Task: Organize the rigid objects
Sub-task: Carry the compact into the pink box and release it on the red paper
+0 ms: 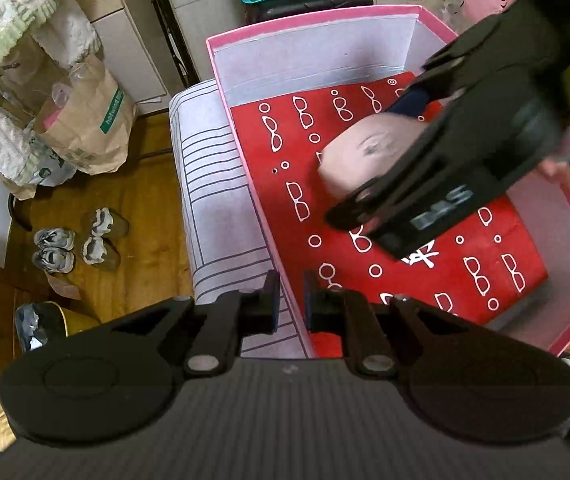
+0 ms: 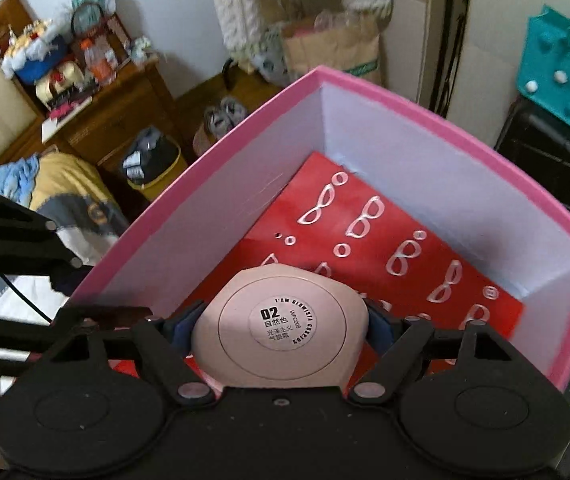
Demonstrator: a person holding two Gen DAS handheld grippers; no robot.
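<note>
The right gripper (image 2: 281,330) clamps the pink compact (image 2: 277,330), apparently above the pink box (image 2: 465,116).

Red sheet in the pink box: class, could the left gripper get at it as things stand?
Probably yes: the left gripper hangs over the open box, and the near part of the red sheet lies bare, clear of the right gripper's compact.

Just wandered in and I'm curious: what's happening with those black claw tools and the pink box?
A person is tidying items into a pink box using two hand-held grippers. The right gripper clamps a round pink compact and holds it over the red patterned board lying in the box. The left gripper holds nothing; its nearly closed jaws straddle the box's near wall, apparently steadying it. The compact hasn't been set down yet.
</note>
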